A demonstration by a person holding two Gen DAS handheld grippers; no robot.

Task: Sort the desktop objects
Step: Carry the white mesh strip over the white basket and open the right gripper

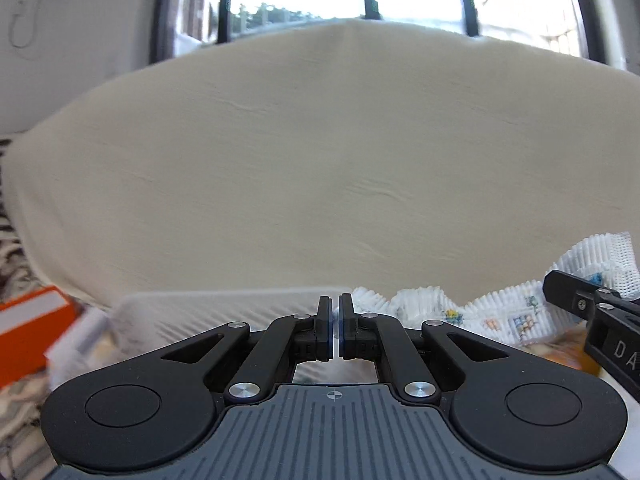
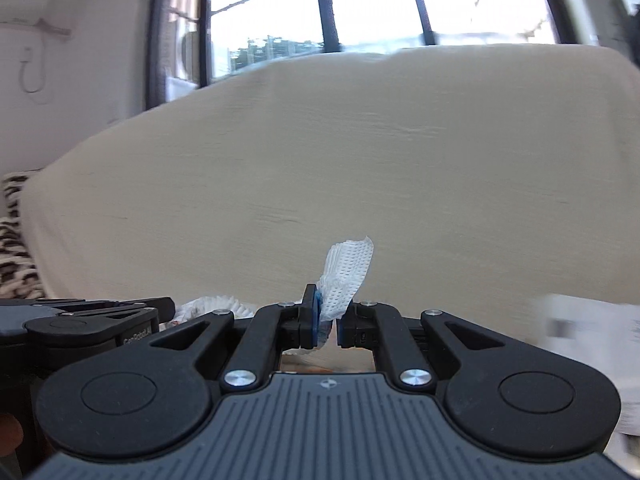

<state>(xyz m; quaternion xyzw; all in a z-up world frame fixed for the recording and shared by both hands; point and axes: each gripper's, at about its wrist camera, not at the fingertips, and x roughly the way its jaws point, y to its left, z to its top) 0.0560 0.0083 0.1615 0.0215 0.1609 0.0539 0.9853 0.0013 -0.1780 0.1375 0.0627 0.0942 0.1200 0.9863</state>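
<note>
A white crinkled diaper with small coloured prints (image 1: 500,312) is stretched between both grippers. My left gripper (image 1: 335,324) is shut on its left end, the jaws nearly touching. My right gripper (image 2: 332,320) is shut on its other end; a white perforated flap (image 2: 348,276) sticks up from between the jaws. The right gripper's black body shows at the right edge of the left wrist view (image 1: 592,320), and the left gripper's body at the left of the right wrist view (image 2: 92,324). The rest of the diaper is hidden below the grippers.
A large beige cloth-covered surface (image 1: 320,152) fills the view ahead, below a window. An orange and white box (image 1: 28,328) and a white ribbed object (image 1: 208,312) lie at the lower left. A white paper or box (image 2: 588,324) is at the right. Zebra-patterned fabric (image 2: 16,256) lies left.
</note>
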